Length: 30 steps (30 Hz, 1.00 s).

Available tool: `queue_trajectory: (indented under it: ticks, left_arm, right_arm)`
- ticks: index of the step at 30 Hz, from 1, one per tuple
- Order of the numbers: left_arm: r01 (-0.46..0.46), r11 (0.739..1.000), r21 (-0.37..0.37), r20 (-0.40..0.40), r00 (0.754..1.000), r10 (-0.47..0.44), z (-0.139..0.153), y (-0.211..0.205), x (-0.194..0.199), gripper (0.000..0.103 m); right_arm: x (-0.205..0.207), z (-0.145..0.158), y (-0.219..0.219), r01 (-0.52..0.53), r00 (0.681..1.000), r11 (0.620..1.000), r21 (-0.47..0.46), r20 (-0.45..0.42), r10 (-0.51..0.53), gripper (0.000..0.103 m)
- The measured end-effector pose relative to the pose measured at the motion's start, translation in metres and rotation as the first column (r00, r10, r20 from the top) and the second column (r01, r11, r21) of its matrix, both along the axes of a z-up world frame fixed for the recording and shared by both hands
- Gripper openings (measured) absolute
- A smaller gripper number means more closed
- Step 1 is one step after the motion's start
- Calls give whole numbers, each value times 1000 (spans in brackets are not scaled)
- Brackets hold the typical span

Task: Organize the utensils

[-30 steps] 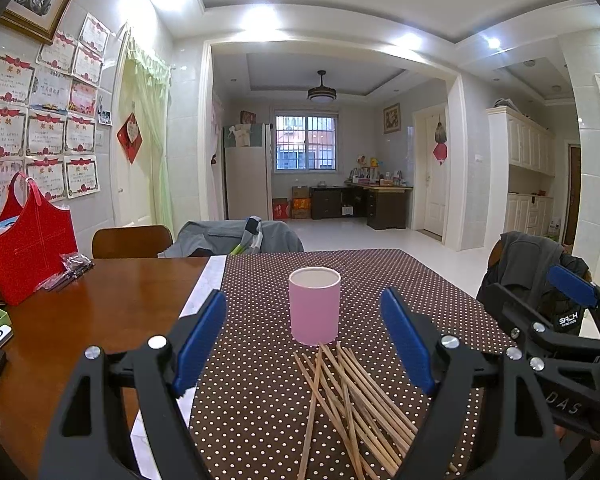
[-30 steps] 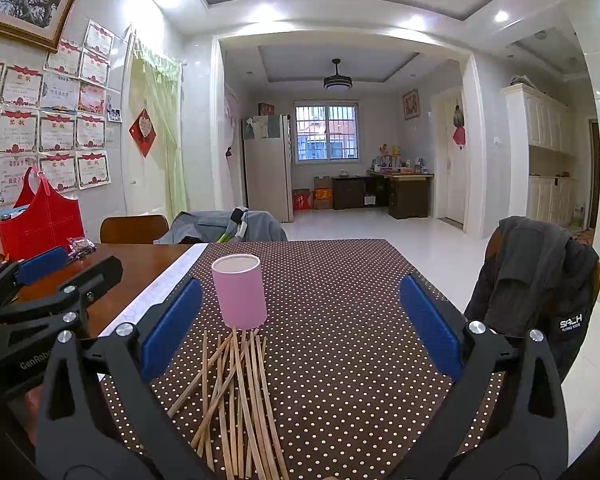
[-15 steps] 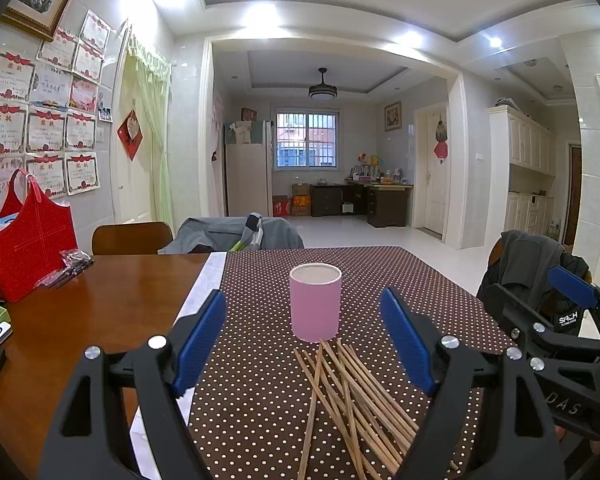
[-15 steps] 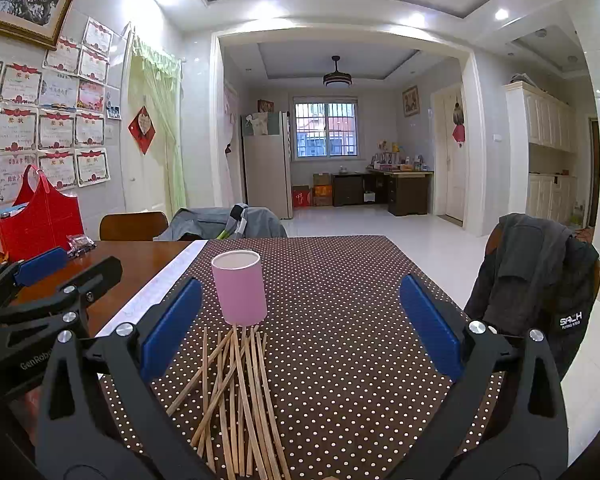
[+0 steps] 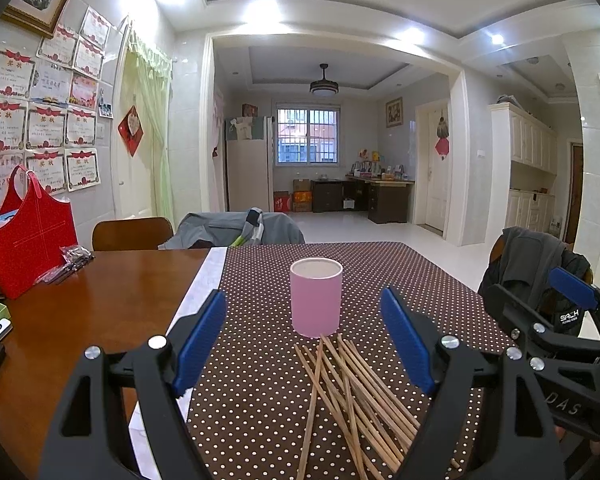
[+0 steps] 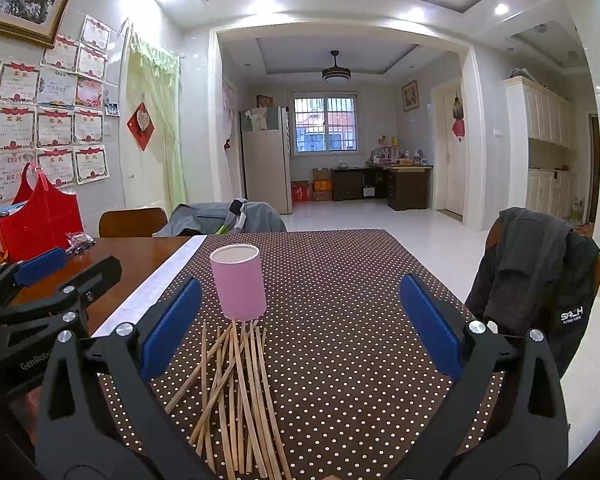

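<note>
Chopsticks loose on dotted cloth, tips touching upright pink cup. Left gripper and right gripper above them, jaws spread wide, empty.

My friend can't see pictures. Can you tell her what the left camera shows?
A pink cup stands on a dotted tablecloth, with loose wooden sticks lying just in front. The open left gripper hovers over them, holding nothing.

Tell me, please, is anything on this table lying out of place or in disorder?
Yes. The wooden sticks lie loose and crossed over each other on the dotted cloth, in front of the upright pink cup, not inside it.
</note>
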<state>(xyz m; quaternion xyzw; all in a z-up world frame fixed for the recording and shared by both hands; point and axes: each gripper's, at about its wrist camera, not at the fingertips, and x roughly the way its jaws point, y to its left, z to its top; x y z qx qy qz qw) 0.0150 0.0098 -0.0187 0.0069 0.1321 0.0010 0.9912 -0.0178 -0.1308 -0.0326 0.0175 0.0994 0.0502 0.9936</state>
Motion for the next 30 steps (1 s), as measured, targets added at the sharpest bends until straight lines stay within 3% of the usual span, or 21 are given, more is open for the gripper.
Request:
queue_trajectory:
  ticks: [18,24,30]
  left_arm:
    - [-10,1000,-4,-68,998,9,-11,3,16,78]
    - [-3,1000,2,-162,987,3,-26,7,36,78]
    - [46,999,-25,-321,946,-52,-48,23,68,78]
  right_arm:
    - [17,-9,-1,-29,998,1000,3,-64,29,97]
    - [40,-22,2,-88,981,996,12,-171,89,97]
    - [63,-38,6,-130,954,991,-14,-276,122,97]
